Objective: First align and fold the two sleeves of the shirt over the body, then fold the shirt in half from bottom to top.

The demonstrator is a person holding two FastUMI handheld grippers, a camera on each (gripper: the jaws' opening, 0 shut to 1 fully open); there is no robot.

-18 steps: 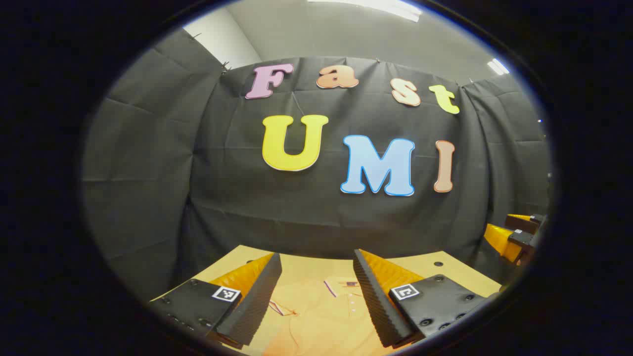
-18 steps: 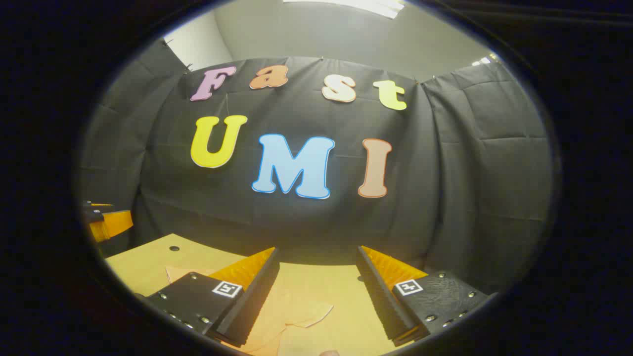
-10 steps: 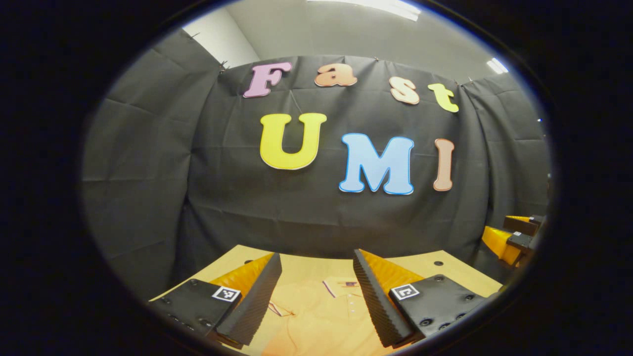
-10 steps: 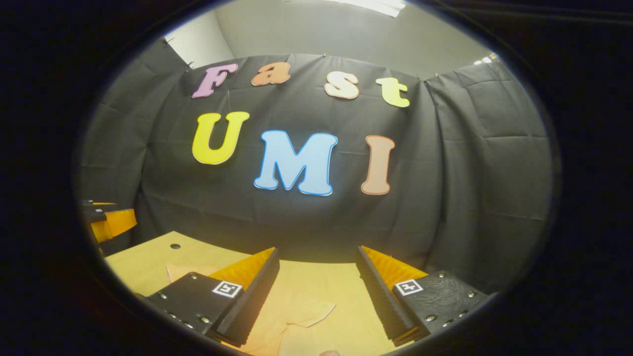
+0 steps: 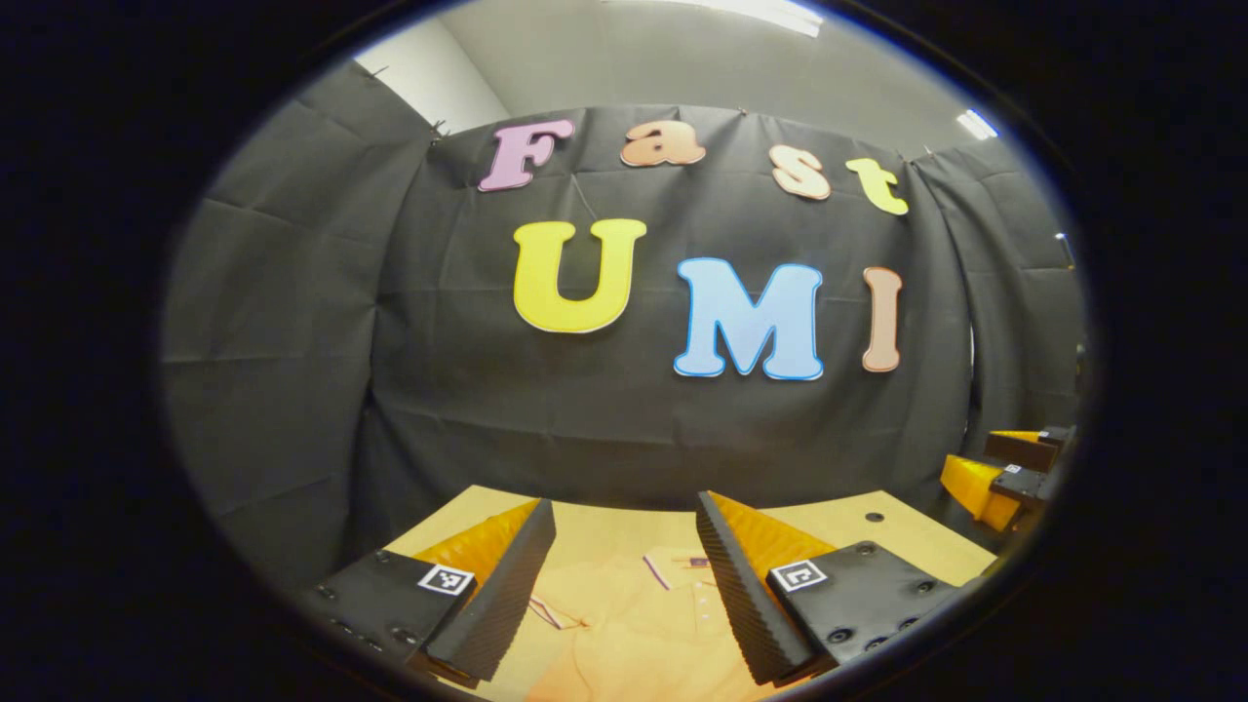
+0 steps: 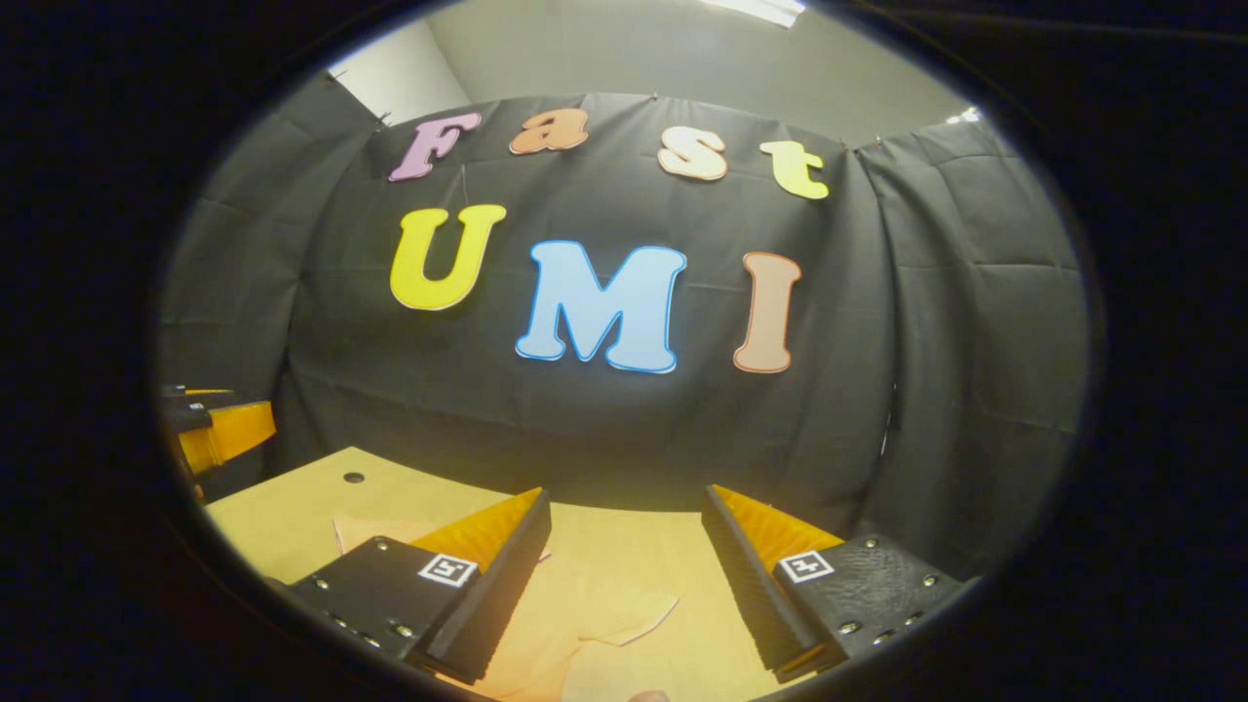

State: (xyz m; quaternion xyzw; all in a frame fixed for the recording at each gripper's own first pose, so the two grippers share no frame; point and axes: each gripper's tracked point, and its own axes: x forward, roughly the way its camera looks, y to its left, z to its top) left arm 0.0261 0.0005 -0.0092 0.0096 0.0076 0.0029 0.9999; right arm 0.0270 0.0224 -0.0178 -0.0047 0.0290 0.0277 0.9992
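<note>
I judge the task barely begun: no fold is visible, so both sleeve folds and the bottom-to-top fold remain. The shirt (image 5: 624,624) lies flat on the table (image 5: 907,536), collar toward the booth's back wall. It is pale orange, with a buttoned placket and a striped collar edge. One sleeve (image 6: 624,609) spreads outward from the body. I hold the left gripper (image 5: 624,575) and right gripper (image 6: 624,575) above the shirt, jaws wide apart, gripping nothing.
</note>
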